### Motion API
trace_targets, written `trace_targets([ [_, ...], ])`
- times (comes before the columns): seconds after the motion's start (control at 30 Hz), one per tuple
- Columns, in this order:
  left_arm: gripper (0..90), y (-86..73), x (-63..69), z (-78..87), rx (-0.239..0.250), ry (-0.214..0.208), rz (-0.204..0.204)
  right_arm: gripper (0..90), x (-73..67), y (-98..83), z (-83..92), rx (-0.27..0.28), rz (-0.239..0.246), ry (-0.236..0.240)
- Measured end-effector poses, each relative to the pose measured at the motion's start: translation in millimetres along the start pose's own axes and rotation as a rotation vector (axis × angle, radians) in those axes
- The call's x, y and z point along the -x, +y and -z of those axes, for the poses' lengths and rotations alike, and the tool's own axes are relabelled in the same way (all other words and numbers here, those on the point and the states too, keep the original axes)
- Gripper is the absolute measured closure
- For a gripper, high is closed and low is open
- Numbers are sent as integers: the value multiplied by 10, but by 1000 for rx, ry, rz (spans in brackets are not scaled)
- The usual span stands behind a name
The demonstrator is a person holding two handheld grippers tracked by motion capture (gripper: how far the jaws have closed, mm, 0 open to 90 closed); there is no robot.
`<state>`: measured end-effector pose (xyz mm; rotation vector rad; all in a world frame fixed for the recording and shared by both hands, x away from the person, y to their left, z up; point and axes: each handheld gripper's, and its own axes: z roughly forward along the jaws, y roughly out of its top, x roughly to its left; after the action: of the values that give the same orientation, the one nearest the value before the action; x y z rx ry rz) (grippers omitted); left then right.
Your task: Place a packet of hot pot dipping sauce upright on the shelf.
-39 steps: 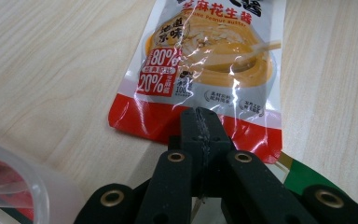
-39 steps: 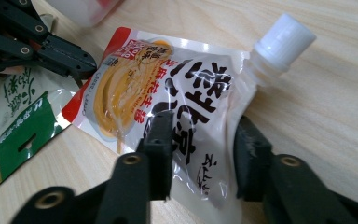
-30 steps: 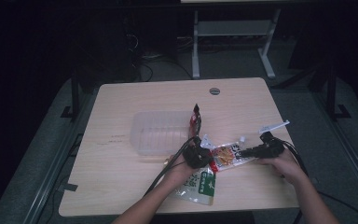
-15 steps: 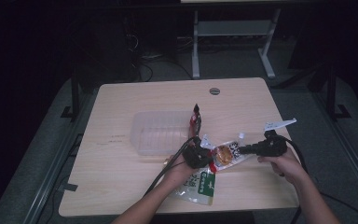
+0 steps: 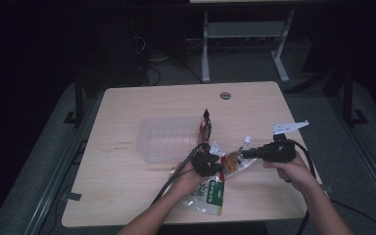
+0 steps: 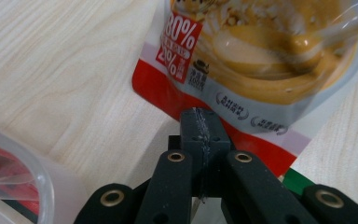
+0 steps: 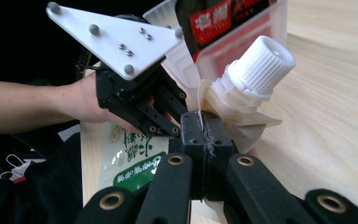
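Note:
A spouted pouch (image 5: 232,161) printed in red and orange is stretched between both grippers just above the table. My left gripper (image 6: 200,126) is shut on its red bottom edge (image 6: 177,100). My right gripper (image 7: 199,126) is shut on the pouch's top seam, right beside the white screw cap (image 7: 261,60). In the high view the left gripper (image 5: 214,164) sits near the table's middle front, and the right gripper (image 5: 245,154) comes in from the right, pointing left. The left gripper (image 7: 140,102) with its grey plate also appears in the right gripper view.
A clear plastic container (image 5: 169,139) stands at the table's middle, with a dark red pouch (image 5: 205,125) upright at its right end. A green and white pouch (image 5: 208,193) lies flat under the left hand. The table's front edge is close to both forearms.
My right hand has risen a little, lifting the spout end of the pouch off the table. The left hand has stayed where it was.

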<state>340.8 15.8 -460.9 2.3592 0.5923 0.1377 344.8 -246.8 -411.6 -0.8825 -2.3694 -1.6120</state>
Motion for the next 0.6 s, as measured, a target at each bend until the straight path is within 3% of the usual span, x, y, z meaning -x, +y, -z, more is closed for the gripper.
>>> trace_targets([
  [0.13, 900, 20, 18, 37, 30, -19, 20, 894, -49, 39, -2, 20, 12, 13],
  [0.3, 900, 52, 59, 113, 41, -40, 9, 895, -113, 101, -24, 54, 26, 29],
  [0.33, 899, 55, 58, 142, 34, -42, -5, 894, -126, 116, -23, 59, 33, 29],
  [0.5, 899, 62, 62, 306, 57, -47, 7, 895, -177, 156, 46, 84, 43, 27],
  [0.6, 899, 52, 46, 446, 62, -56, -6, 895, -186, 167, 101, 102, 47, 22],
])
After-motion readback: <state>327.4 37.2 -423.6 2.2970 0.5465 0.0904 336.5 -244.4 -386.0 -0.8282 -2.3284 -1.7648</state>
